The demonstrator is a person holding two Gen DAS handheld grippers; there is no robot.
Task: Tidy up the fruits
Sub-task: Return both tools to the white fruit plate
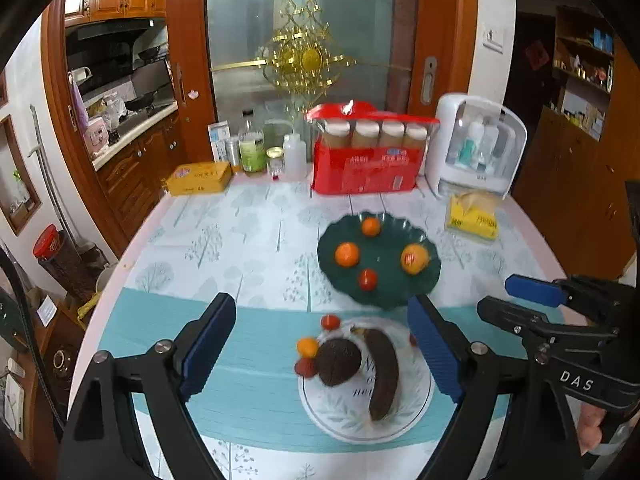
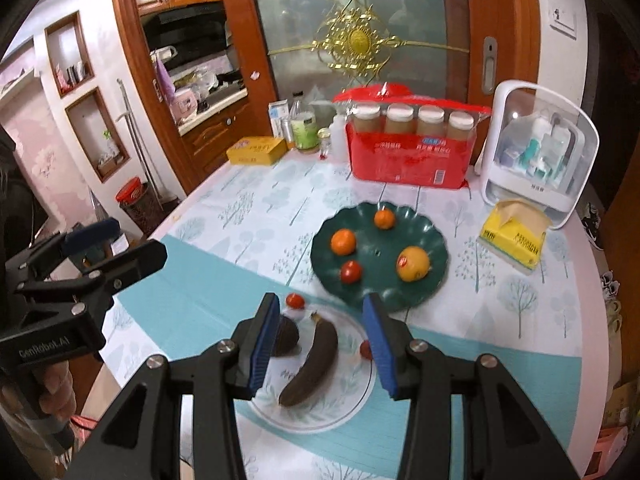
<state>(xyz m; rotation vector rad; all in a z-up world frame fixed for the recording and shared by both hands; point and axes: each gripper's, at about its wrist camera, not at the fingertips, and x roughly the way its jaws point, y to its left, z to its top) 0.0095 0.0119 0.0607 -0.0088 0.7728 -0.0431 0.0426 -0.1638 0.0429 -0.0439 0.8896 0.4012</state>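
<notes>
Both hand-held grippers hang above the near edge of the counter, which is covered in a pale tree-print cloth with a teal band. The left hand-held gripper has its blue-padded jaws spread wide with nothing between them, framing the white plate below. The right hand-held gripper is also spread and holds nothing, poised over the same plate.

On the white plate lies a dark, overripe banana, curved lengthwise from near to far. Just left of it sits a round dark brown fruit, partly hidden behind the right gripper's left pad in the right wrist view. At the plate's left rim, a small orange fruit and a small red fruit rest against the brown one. A cherry tomato lies at the far left rim, and another small red fruit peeks out by the plate's right rim.

Just beyond, touching or nearly touching the white plate, is a scalloped dark green plate. It carries two oranges on its left and far side, a tomato near the front, and a larger yellow-orange fruit with a sticker on the right.

Farther back stand a red pack of jars, a white cosmetics case, a yellow tissue pack and a yellow tin.
</notes>
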